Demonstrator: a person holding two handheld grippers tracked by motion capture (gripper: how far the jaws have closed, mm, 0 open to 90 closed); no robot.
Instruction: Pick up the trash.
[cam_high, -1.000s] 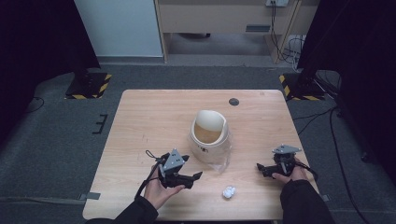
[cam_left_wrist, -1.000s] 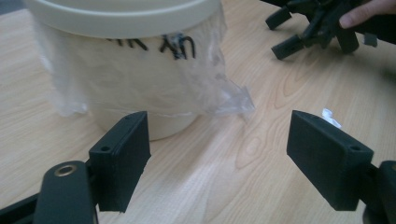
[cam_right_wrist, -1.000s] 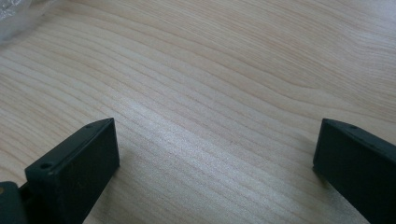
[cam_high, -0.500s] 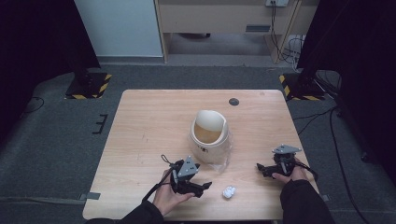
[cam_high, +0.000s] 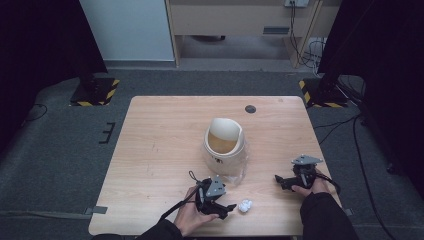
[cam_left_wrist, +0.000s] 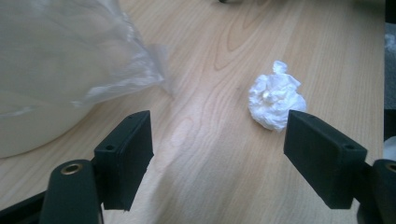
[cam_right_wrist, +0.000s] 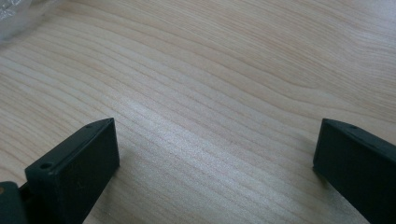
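Paper ball (cam_high: 245, 205), white and crumpled, lies on the wooden table (cam_high: 160, 150) near the front edge, just to the right of the left gripper (cam_high: 226, 207). In the left gripper view the paper ball (cam_left_wrist: 275, 101) sits ahead of the jaws, close to the right-hand one, and nothing lies between them. The jaws are wide apart and hold nothing.

Behind the ball stands a cream bin (cam_high: 224, 142) with a round hood and a clear plastic bag (cam_high: 239, 170) hanging around its bottom. The bag comes down near the ball but does not touch it. A small dark round spot (cam_high: 250, 108) is far back on the table.

The right gripper (cam_high: 278, 181) rests on the table well apart from the ball, toward the right edge. Its jaws are wide apart too, with bare wood (cam_right_wrist: 210, 93) between them.

One second ago the left gripper was farther left and nearer the bin. It has since moved right and toward the front, so now it is just beside the ball. The right gripper, the bin and the ball have stayed where they were.

The high view shows the whole table and both hands. The left gripper view shows the creases of the ball and the shiny bag (cam_left_wrist: 93, 56) up close. The right gripper view shows the wood grain and a bit of the bag (cam_right_wrist: 14, 14) in a corner
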